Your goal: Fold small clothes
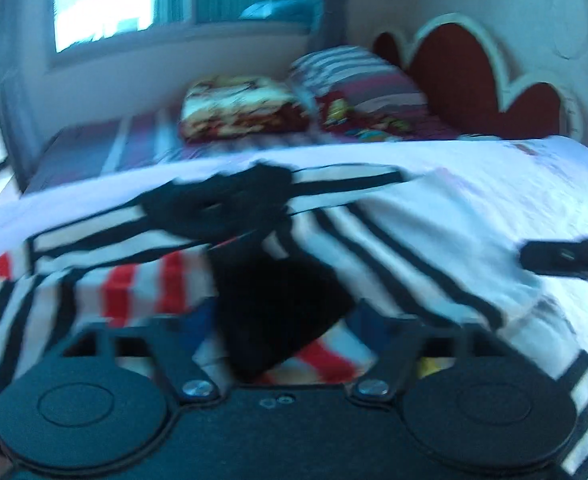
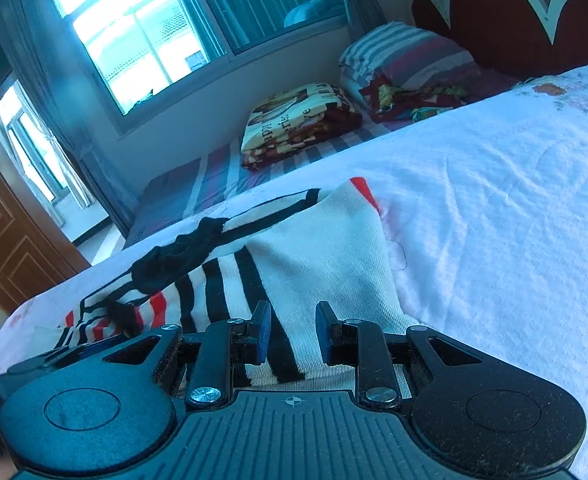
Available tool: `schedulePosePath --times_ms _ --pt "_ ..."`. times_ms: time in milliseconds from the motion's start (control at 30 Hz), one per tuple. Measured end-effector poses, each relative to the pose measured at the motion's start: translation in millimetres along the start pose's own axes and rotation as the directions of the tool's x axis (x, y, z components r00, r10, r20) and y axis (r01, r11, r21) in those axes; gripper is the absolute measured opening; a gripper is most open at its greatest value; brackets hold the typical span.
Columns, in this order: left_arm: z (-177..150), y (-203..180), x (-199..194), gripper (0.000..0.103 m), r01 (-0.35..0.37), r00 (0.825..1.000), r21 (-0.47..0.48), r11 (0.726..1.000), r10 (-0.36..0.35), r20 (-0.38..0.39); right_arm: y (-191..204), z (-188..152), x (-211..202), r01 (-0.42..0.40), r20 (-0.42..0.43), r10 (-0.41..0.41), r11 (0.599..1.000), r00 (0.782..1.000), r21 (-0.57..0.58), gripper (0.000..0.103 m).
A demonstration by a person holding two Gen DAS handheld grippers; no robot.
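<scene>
Left wrist view, badly blurred: the left gripper (image 1: pixel 284 320) stands spread wide over a striped garment (image 1: pixel 394 240) lying on the white bedspread (image 1: pixel 494 184); nothing is pinched between its fingers. A black garment (image 1: pixel 278 300) lies across the stripes, just beyond the jaws. The right gripper (image 1: pixel 566 260) shows at the right edge.

Right wrist view: the right gripper (image 2: pixel 293 330) has its blue pads (image 2: pixel 264 332) partly apart, with the striped garment's (image 2: pixel 326 248) near edge between them; whether they press it cannot be told. A folded blanket (image 2: pixel 298 120) lies far, beside a striped pillow (image 2: pixel 406 56).
</scene>
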State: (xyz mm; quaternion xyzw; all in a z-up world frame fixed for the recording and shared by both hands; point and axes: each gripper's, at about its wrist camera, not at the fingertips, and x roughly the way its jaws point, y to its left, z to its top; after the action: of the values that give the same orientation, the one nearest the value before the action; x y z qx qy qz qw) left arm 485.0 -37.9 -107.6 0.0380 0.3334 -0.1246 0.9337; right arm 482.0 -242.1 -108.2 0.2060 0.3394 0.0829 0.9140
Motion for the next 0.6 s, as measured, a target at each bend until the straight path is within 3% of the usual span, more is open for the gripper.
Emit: schedulePosePath --times_ms 33,67,100,233,300,367,433,500,533,600 --pt "-2 -3 -6 0.073 0.008 1.000 0.013 1.000 -0.008 0.014 2 1 1 -0.008 -0.003 0.008 1.000 1.000 0.000 0.032" --pt "-4 -2 -15 0.072 0.017 0.999 0.018 1.000 -0.017 0.032 3 1 1 -0.021 -0.001 0.021 1.000 1.000 0.001 0.058" --pt "-7 2 -24 0.072 0.020 0.998 0.014 1.000 -0.021 0.053 6 1 0 -0.038 0.012 0.038 0.999 0.999 -0.003 0.069" --pt "-39 37 -73 0.070 -0.089 0.990 -0.050 0.995 0.094 0.103 21 0 6 -0.139 0.000 0.139 0.990 0.990 -0.022 0.069" --pt "-62 63 -101 0.067 -0.175 0.976 -0.099 0.980 0.186 0.117 29 -2 17 -0.168 -0.030 0.168 0.986 0.985 -0.019 0.069" --pt "-83 88 -122 0.055 -0.255 0.955 -0.138 0.957 0.272 0.118 38 -6 30 -0.182 -0.055 0.181 0.983 0.982 -0.019 0.069" --pt "-99 115 -132 0.051 -0.305 0.942 -0.190 0.933 0.325 0.085 45 -10 43 -0.191 -0.079 0.188 0.981 0.979 -0.024 0.069" --pt "-102 136 -129 0.052 -0.319 0.942 -0.213 0.923 0.333 0.031 52 -15 57 -0.199 -0.109 0.195 0.979 0.975 -0.032 0.054" --pt "-102 142 -126 0.054 -0.312 0.945 -0.223 0.924 0.326 0.028 55 -17 65 -0.201 -0.128 0.195 0.979 0.972 -0.032 0.052" --pt "-101 148 -121 0.064 -0.291 0.952 -0.231 0.928 0.305 0.029 61 -22 76 -0.202 -0.160 0.193 0.978 0.968 -0.047 0.042"
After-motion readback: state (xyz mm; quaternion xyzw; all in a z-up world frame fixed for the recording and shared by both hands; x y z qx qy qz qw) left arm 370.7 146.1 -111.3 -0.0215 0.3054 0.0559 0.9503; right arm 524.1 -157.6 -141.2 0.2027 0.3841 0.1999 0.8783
